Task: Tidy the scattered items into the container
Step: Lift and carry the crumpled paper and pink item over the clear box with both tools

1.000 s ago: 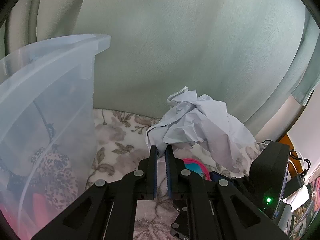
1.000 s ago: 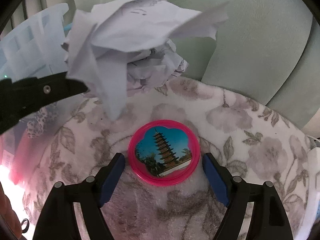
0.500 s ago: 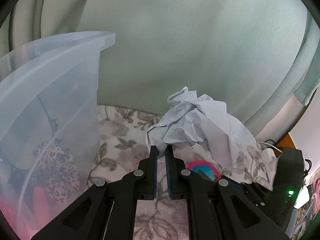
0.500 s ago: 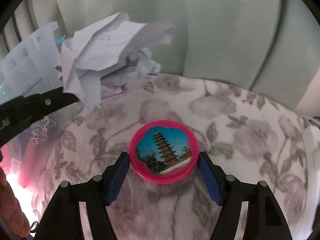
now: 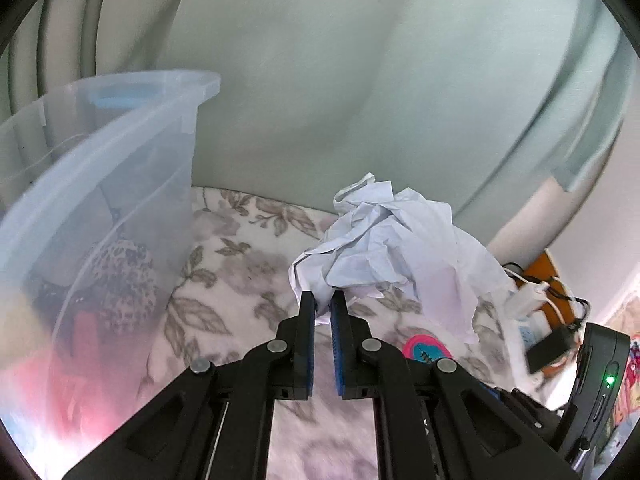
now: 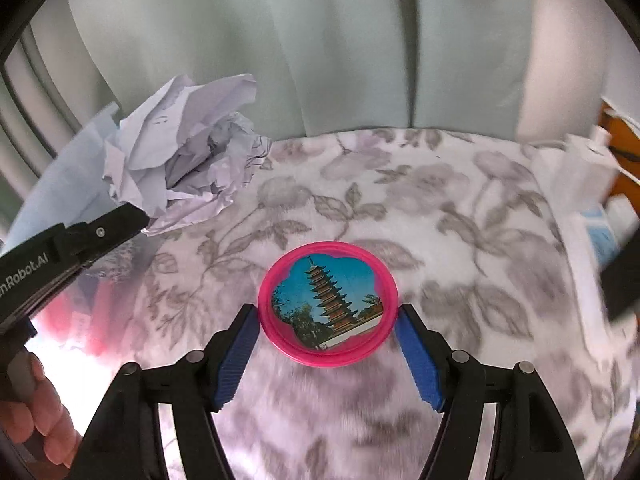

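Note:
My left gripper point(image 5: 323, 300) is shut on a corner of a crumpled white paper point(image 5: 392, 240), which hangs above the floral blanket to the right of the clear plastic container point(image 5: 120, 140). The right wrist view shows the same paper point(image 6: 188, 152) at upper left, in the left gripper's black fingers point(image 6: 100, 232). My right gripper point(image 6: 328, 316) is shut on a round pink disc point(image 6: 328, 304) with a pagoda picture, its blue pads pressing the disc's left and right edges. The disc point(image 5: 426, 348) also peeks out low in the left wrist view.
The container holds a leopard-print item point(image 5: 128, 276) and something red. A floral blanket point(image 6: 440, 208) covers the surface, with a pale green backrest point(image 5: 320, 80) behind. White cables and a black charger point(image 5: 548, 348) lie at the right edge. A person's hand point(image 6: 36, 420) shows at lower left.
The right jaws closed from a wider stance onto the pink disc, and the wrist rolled. The left gripper rose with the paper, showing more of the container's rim.

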{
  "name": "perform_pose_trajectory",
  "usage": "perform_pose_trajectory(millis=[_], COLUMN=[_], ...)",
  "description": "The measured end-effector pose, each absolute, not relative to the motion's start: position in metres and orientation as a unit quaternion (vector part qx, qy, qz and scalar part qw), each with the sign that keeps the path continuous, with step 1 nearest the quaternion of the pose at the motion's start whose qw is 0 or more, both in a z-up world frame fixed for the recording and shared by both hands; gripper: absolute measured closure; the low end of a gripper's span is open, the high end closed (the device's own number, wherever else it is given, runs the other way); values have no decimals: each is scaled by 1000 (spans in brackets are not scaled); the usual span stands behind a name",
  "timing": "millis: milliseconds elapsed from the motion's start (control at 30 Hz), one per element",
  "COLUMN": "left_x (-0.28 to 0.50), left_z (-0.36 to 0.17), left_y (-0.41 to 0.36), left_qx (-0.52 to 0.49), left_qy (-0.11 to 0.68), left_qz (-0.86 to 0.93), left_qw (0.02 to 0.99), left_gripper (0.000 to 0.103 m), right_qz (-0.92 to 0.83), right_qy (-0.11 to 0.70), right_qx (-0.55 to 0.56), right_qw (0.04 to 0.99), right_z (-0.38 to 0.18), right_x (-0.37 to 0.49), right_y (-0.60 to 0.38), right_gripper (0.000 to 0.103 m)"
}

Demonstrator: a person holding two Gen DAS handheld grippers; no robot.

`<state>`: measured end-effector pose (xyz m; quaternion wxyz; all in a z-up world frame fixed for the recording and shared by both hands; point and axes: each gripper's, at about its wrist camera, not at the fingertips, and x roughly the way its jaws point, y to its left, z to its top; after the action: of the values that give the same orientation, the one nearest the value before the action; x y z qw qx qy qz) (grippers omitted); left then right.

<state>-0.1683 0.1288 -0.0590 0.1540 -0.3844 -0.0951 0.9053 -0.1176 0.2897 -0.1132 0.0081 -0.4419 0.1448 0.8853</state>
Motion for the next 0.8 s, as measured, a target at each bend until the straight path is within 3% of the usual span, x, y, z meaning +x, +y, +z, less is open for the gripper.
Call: perform_pose_trajectory(millis=[433, 800], left_x=[-72, -11], left_z=[35, 96], left_y=[102, 14], left_qx=[-298, -206], left_qy=[-109, -138], left_qz=[932, 961], left_qw=[177, 123], left_gripper=[96, 96], right_qz=[925, 955], right_qy=[168, 128], right_qx=[-341, -266], right_qw=[13, -27], right_z=[-2, 78], right_x=[-35, 2], right_y=[276, 211], right_gripper=[30, 30])
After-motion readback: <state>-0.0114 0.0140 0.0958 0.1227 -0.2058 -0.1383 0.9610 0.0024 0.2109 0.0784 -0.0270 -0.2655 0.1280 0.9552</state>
